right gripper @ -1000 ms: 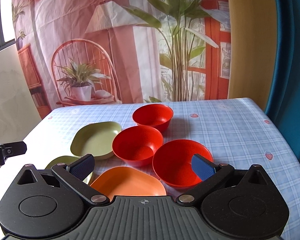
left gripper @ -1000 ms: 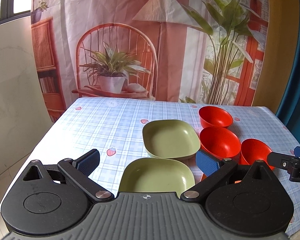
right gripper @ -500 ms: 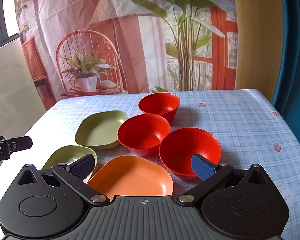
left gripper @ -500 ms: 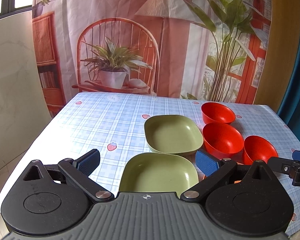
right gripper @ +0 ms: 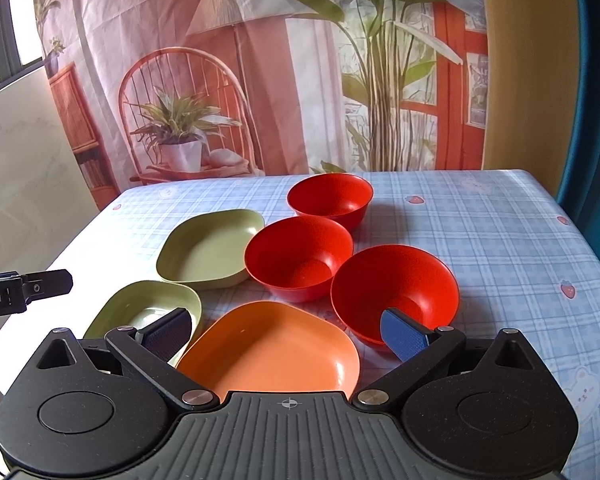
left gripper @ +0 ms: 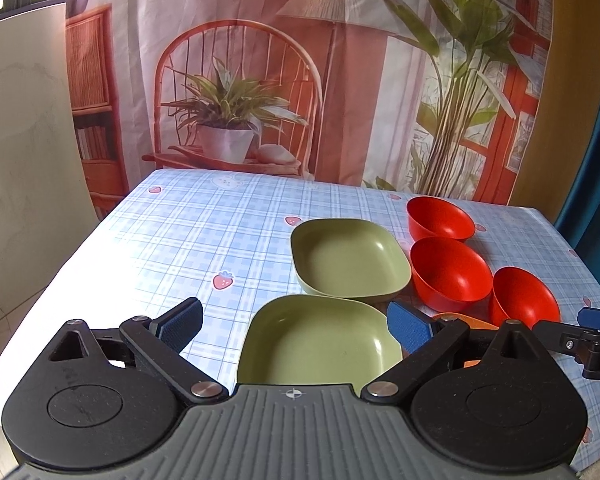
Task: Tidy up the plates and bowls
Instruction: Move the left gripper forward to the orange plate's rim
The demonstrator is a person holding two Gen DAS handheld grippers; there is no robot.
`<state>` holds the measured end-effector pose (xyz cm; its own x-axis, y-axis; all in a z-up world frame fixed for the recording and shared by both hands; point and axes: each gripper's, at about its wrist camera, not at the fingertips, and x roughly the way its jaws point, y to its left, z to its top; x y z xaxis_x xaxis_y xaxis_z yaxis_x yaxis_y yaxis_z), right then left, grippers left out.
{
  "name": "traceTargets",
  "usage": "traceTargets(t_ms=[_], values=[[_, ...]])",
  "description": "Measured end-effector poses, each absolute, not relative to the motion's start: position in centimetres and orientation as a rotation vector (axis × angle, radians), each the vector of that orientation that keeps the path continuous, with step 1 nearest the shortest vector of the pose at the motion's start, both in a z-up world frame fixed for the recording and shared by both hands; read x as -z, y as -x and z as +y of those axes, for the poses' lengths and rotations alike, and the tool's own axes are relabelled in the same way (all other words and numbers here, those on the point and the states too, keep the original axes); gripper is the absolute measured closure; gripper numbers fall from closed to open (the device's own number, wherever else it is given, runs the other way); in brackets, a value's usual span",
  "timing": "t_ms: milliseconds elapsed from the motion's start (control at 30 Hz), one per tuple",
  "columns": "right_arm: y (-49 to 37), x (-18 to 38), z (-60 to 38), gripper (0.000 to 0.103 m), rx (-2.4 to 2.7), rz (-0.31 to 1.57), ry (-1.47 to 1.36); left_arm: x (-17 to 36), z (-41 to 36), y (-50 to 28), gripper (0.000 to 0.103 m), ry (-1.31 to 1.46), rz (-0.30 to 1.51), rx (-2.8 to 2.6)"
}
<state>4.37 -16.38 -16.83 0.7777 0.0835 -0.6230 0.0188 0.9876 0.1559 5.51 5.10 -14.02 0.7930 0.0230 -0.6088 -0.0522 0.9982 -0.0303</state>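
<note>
On the checked tablecloth (right gripper: pixel 500 240), six dishes lie separately, none nested in another. Three red bowls run in a diagonal row: far bowl (right gripper: pixel 330 199), middle bowl (right gripper: pixel 298 257), near bowl (right gripper: pixel 394 286); adjacent rims look touching or nearly so. Left of the row sit two green plates, far plate (left gripper: pixel 350 256) and near plate (left gripper: pixel 318 342). An orange plate (right gripper: pixel 272 350) lies at the front, just beside the near bowl. The left gripper (left gripper: pixel 296 326) hovers over the near plate's front edge, jaws spread wide with nothing between them. The right gripper (right gripper: pixel 288 330) hovers over the orange plate, jaws likewise spread and empty. Judged from this layout, the task is at its start: no stack exists. Remaining work appears to be nesting the three bowls into one stack and the three plates into another. Neither gripper touches any dish yet.
</note>
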Motion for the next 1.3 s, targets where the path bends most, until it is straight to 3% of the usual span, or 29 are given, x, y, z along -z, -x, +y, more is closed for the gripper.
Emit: traceTargets(t_ms=[400,700,933,1300], values=[[-3.7,19.3,-17.6,0.006,-0.022,0.746,-0.167,15.9,3.7,-5.4,0.015,0.059,0.714,0.009],[-2.8,21.3,-19.3,0.002,-0.035,0.782,-0.225,17.1,2.7,-5.0,0.030,0.054,0.767,0.038],[-2.7,22.1,-19.7,0.012,-0.043,0.803,-0.222,17.6,2.2,-5.2,0.038,0.057,0.795,0.052],[-2.9,22.6,-19.8,0.020,-0.045,0.817,-0.208,18.1,1.9,-5.3,0.044,0.046,0.817,0.050]])
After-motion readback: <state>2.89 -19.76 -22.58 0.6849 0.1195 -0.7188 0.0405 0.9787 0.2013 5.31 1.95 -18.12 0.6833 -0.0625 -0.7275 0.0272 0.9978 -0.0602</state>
